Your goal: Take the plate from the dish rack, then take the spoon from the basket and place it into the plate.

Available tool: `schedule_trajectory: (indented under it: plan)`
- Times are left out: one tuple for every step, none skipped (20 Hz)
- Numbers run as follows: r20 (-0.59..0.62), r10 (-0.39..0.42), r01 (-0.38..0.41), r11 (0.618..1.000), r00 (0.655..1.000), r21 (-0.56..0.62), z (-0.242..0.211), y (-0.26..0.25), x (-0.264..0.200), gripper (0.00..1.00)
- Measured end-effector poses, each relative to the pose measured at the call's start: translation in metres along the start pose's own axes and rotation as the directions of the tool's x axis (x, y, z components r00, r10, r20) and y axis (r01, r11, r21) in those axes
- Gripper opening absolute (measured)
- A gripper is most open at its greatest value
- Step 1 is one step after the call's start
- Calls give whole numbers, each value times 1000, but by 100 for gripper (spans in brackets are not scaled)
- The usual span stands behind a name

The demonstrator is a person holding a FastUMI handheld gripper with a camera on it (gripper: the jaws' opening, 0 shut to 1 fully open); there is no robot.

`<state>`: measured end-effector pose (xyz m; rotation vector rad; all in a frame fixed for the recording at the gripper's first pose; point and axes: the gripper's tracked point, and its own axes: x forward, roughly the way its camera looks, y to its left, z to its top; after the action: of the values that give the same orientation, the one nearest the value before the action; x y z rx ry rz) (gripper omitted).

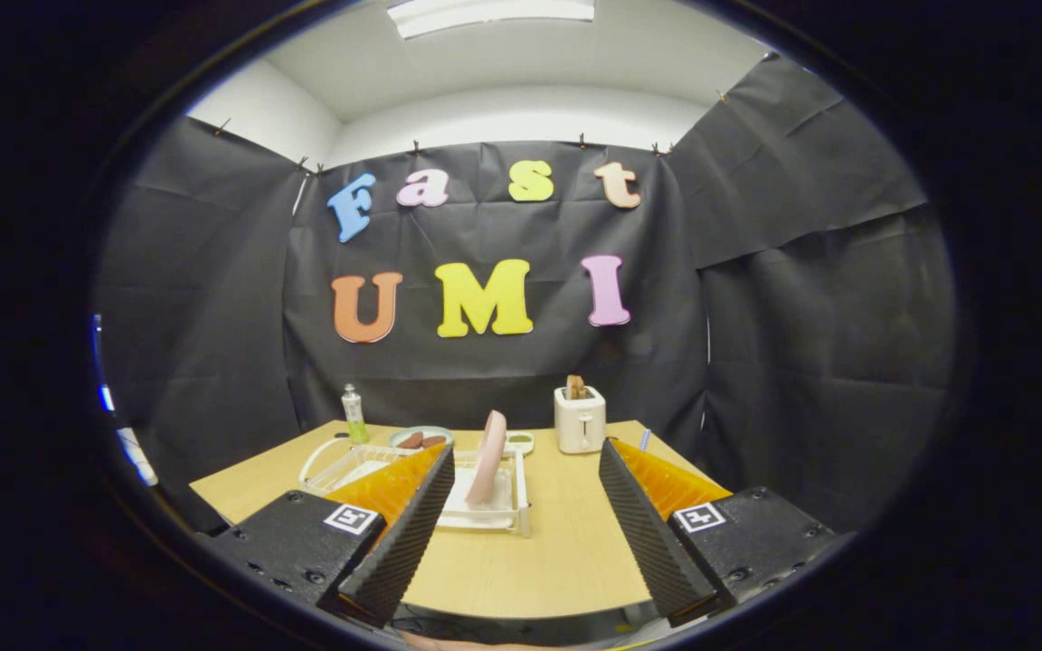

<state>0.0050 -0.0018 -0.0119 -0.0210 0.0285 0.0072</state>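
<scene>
A pink plate [487,457] stands on edge in a white dish rack [503,506] on the wooden table [557,551]. The rack lies just ahead of my left finger, which hides its left part. A white wire basket [340,461] sits to the left of the rack, partly behind that finger; I cannot make out a spoon in it. My gripper [525,461] is open, held well back from the table's near edge, with the plate beyond and between the fingertips. Nothing is between the fingers.
A white toaster [580,420] with bread in it stands at the back of the table. A small plate with brown food [420,439], a small dish [519,441] and a green bottle [355,416] stand at the back left. Bare tabletop lies right of the rack.
</scene>
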Motion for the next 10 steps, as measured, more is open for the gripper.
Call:
schedule_trajectory:
  plan:
    - [-4,0,0,1000,1000,0,-3,-1,1,100]
    - [-7,1,-1,1000,1000,-1,-3,-1,3,100]
    - [-8,2,-2,1000,1000,-1,-2,0,4,100]
    - [-8,8,-8,1000,1000,-5,-3,2,5,100]
    - [-9,10,-10,1000,1000,-10,-2,4,7,100]
    - [-7,17,-17,1000,1000,-15,0,6,9,100]
    - [-17,20,-20,1000,1000,-17,1,8,11,100]
    - [-31,28,-28,1000,999,-13,-1,9,15,100]
    - [-43,40,-40,999,998,-4,-1,11,18,100]
    - [-53,47,-47,999,997,8,1,12,21,100]
